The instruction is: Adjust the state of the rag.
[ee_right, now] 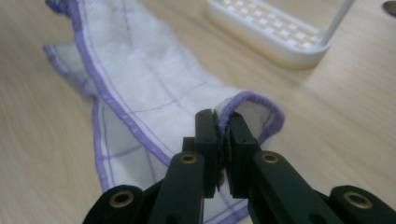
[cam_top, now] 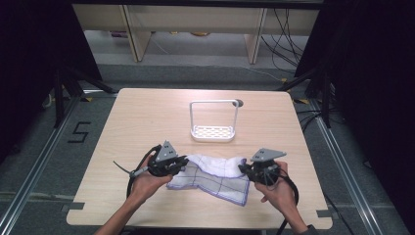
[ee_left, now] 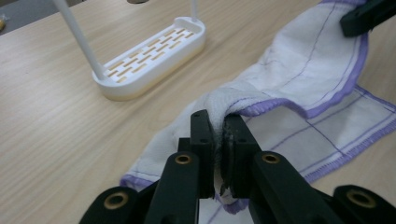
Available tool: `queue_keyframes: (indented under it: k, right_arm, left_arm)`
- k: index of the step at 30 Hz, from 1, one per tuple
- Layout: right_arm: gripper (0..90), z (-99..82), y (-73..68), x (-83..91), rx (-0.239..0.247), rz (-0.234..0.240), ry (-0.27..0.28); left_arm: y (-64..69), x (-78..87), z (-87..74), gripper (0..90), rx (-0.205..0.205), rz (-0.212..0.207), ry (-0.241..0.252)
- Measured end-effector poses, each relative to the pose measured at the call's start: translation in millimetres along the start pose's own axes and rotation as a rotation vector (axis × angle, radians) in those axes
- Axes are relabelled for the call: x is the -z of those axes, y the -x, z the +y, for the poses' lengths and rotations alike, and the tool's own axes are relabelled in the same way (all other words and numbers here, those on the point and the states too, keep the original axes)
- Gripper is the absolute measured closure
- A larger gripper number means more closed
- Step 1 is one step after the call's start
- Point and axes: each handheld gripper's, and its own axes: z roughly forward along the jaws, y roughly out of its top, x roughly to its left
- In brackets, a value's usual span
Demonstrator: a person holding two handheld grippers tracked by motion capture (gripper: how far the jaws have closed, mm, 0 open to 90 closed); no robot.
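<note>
Cloth sits near the front edge of the table, roughly centred left to right. Table edge runs just below both hands; bare wood on the left, right and the whole back half apart from the white rack, which stands well apart from the cloth, behind it. Nothing else is on the top.

Hidden bits: both forearms are cut off by the bottom of the high view. From above, the grey plates cover the jaws, so the grip can't be read there. In the left gripper view, the right gripper shows as a dark tip cut off at the top right corner. In the right gripper view, the rack is cropped at the top and blurred.

Left gripper: jaws closed tight on a bunched fold at the cloth's left end, fabric squeezed between the 2 pads and poking out above them. Right gripper: jaws closed on the purple-hemmed corner at the right end, hem looping up past the tips. Cloth sags between the 2 grips, lower part lying flat on the wood.
</note>
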Motion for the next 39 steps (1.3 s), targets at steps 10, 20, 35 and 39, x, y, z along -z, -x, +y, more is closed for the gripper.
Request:
queue_keyframes:
  k: [10, 20, 35, 39]
  right_arm:
    - [84.3, 20.3, 47.9, -77.2, -0.120, -0.048, -0.047]
    - [55.5, 24.4, 53.6, -83.0, -0.138, -0.091, -0.123]
    - [40.8, -29.5, -0.5, -7.8, -0.095, 0.028, -0.118]
    - [41.5, -40.9, -9.1, -10.2, -0.055, 0.052, -0.167]
  left_arm:
    - [-52.4, -51.7, -16.5, 77.5, 0.066, 0.062, -0.088]
    - [-57.7, -43.2, -31.7, 52.4, 0.107, 0.042, -0.075]
    - [-0.3, 20.7, -75.4, 46.8, 0.154, -0.048, -0.087]
    - [6.1, 17.9, -79.2, 49.3, 0.139, -0.047, -0.105]
